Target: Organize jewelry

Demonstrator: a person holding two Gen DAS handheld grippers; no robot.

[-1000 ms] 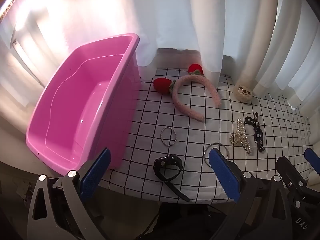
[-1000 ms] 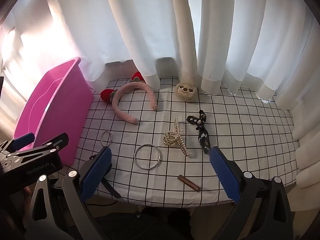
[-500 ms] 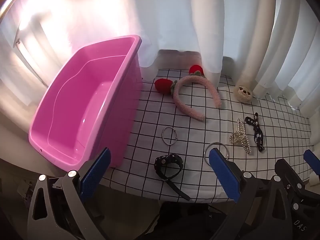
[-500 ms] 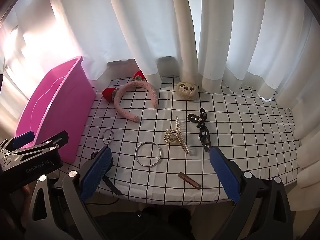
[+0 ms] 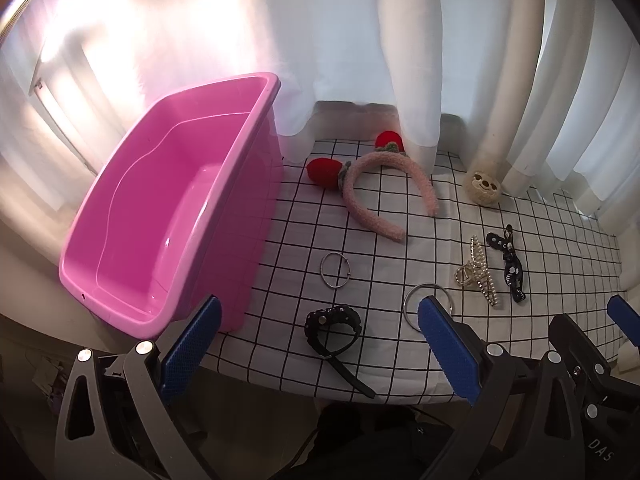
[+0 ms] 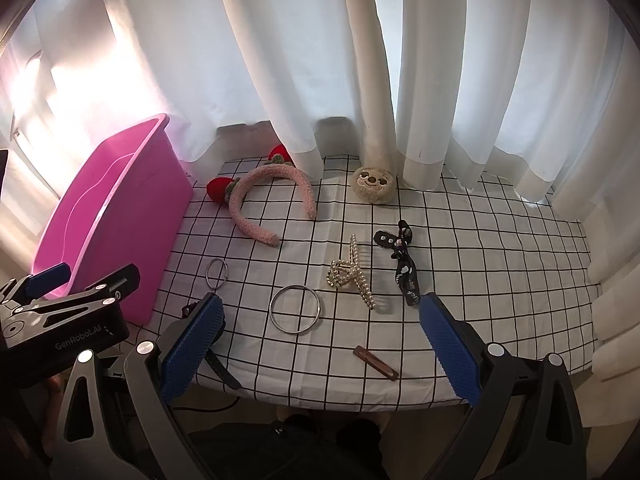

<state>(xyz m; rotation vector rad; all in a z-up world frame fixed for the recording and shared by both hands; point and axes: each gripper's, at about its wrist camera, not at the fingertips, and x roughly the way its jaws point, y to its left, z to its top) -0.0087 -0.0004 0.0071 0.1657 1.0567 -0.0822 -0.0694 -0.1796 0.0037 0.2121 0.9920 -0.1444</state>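
White curtains hang behind a table covered with a white cloth printed with a black grid. At the cloth's left end stands a pink tub with nothing inside it.

Near the curtains lies a fuzzy pink headband with two red strawberry ornaments, its open side facing the front of the table. To its right, close to the curtain hem, sits a round beige plush face. Further forward on the cloth, a small metal ring lies near the tub, and a larger metal bangle lies to its right. Just beside the bangle rests a pearl hair claw, and next to that a black patterned hair tie. A black watch sits near the front edge with its strap trailing toward the edge, and a brown hair clip lies near the front edge further right.

Both tools hover in front of the table edge, touching nothing. The left gripper has its blue pads spread wide with nothing between them; the right gripper is likewise spread wide and carries nothing.
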